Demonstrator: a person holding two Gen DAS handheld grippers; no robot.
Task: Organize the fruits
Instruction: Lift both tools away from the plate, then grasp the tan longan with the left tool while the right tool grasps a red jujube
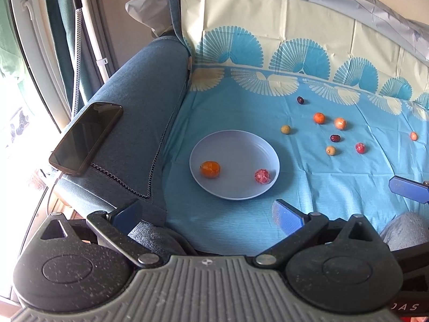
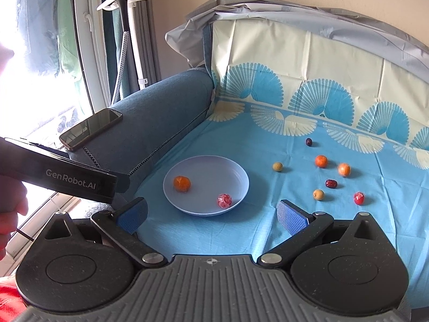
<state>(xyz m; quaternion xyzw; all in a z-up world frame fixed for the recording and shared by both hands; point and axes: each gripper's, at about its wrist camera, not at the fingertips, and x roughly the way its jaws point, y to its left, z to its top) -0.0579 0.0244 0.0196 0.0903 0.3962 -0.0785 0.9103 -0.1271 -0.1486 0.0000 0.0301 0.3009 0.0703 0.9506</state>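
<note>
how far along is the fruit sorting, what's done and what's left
Early on. Done: an orange fruit and a pink-red fruit lie in the plate. In hand: nothing; the left claw and right claw are both open and empty. Left: eight small fruits scattered on the blue cloth, from the dark one to the far-right one.

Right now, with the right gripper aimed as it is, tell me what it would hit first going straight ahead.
Probably the plate. The right gripper is open and empty, and the plate lies just beyond its fingertips, holding an orange fruit and a red one. Depth is unclear, so it might meet the blue cloth first.
</note>
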